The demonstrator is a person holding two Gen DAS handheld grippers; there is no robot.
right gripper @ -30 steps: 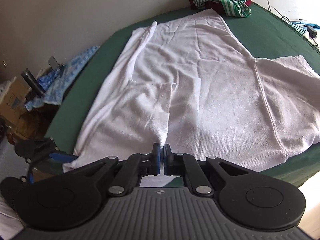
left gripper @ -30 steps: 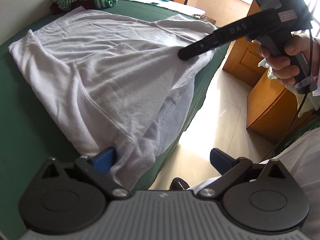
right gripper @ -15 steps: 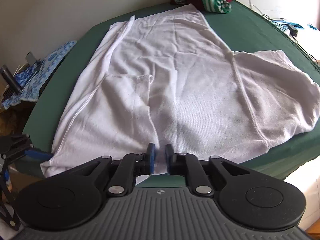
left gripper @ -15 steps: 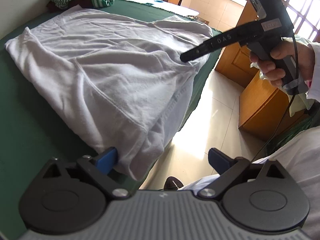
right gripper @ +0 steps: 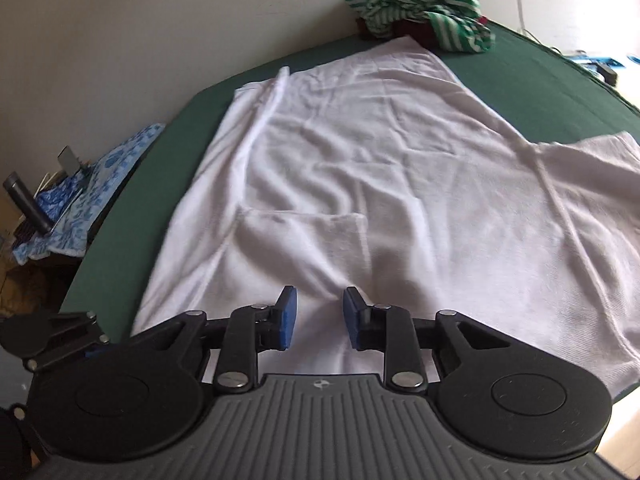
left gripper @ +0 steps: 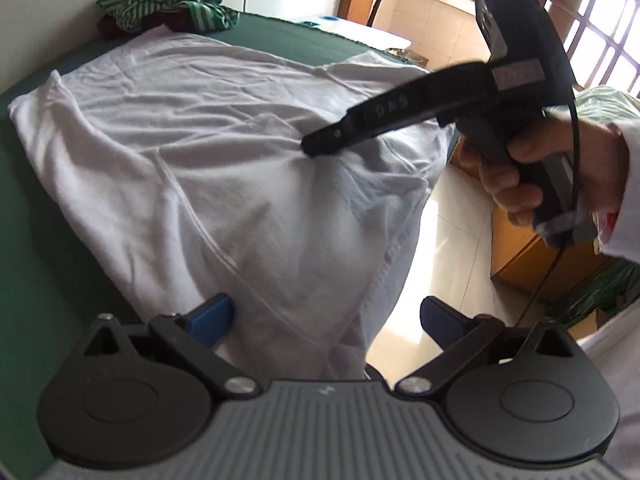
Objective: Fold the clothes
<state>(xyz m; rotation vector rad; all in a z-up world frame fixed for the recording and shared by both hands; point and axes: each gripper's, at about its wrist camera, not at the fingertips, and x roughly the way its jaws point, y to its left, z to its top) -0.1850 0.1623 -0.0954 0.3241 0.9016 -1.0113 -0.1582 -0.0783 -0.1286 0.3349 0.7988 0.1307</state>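
Spreading across the green table (right gripper: 560, 80), the white T-shirt (right gripper: 400, 160) fills the middle of both views, one sleeve already folded in at left centre of the right wrist view. Your right gripper (right gripper: 316, 314) sits low at the near hem, jaws parted a little and holding nothing, probably placed to take that edge. Your left gripper (left gripper: 324, 320) is spread wide at lower centre, cloth draping between its fingers, ungripped. A striped garment (right gripper: 416, 4) waits upper right.

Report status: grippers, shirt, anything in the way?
Left gripper open at hem. Right gripper open over white shirt, spread on green table. Striped clothes pile beyond.
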